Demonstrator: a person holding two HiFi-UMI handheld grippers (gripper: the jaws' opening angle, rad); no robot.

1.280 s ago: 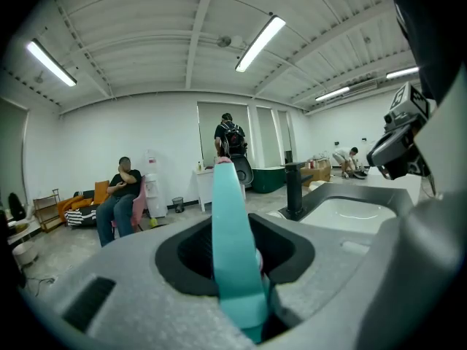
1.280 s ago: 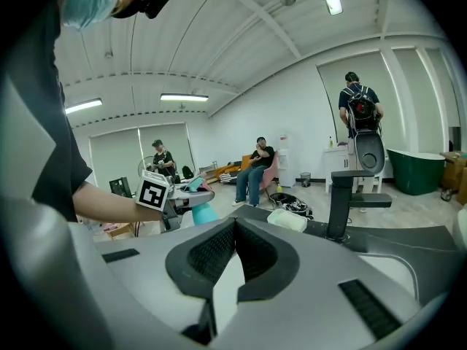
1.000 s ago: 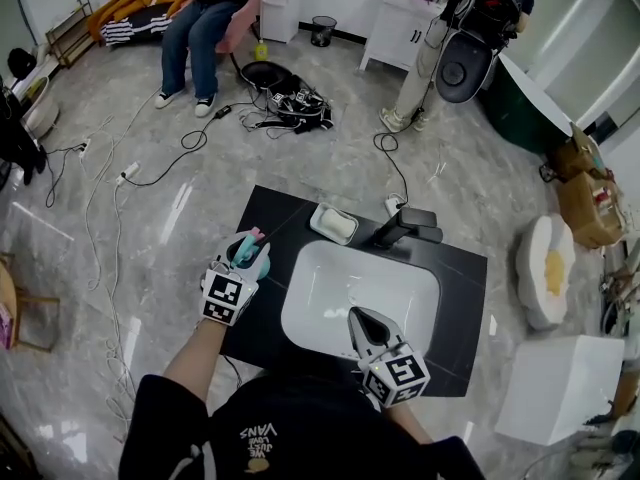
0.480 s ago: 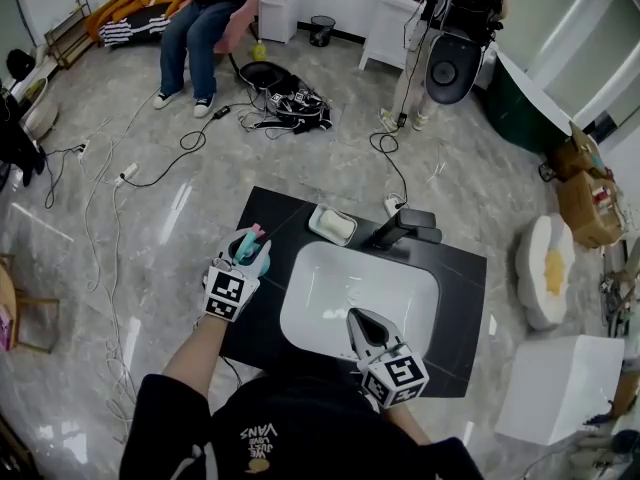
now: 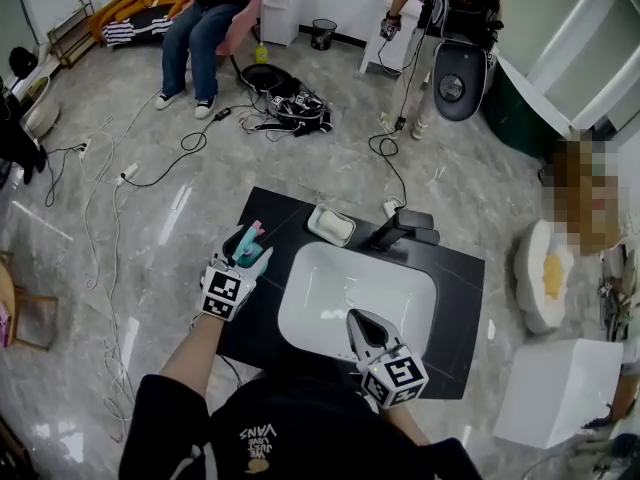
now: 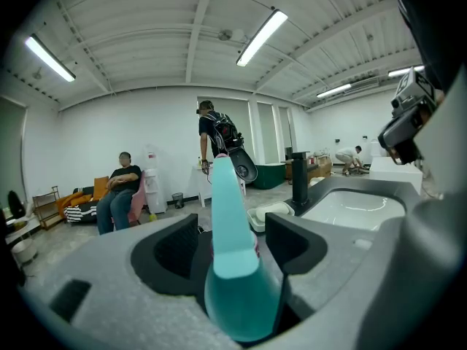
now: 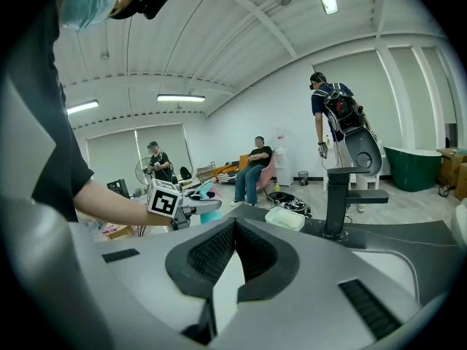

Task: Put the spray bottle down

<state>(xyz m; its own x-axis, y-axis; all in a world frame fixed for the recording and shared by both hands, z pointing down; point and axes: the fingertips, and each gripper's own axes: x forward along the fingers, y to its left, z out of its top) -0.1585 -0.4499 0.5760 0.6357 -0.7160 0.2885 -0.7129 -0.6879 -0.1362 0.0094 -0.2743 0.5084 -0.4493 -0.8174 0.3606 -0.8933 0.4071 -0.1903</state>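
Note:
A teal spray bottle (image 5: 251, 251) with a pink nozzle stands upright at the left end of the black counter (image 5: 272, 212). My left gripper (image 5: 250, 242) is around it and its jaws are opening. In the left gripper view the bottle (image 6: 232, 254) rises between the two dark pads (image 6: 295, 240), with a gap at the left pad. My right gripper (image 5: 356, 316) is shut and empty over the near rim of the white sink (image 5: 325, 293). Its fingertips meet in the right gripper view (image 7: 233, 223), where the bottle (image 7: 206, 214) and left gripper show at the far left.
A black faucet (image 5: 402, 226) and a white soap dish (image 5: 332, 224) sit on the counter behind the sink. Cables (image 5: 190, 138) trail over the floor. A seated person (image 5: 200, 18) and a standing person (image 5: 440, 28) are further back. A white box (image 5: 555, 388) stands at the right.
My left gripper's jaws have spread apart around the spray bottle. The right gripper has stayed put. The standing person at the back has shifted.

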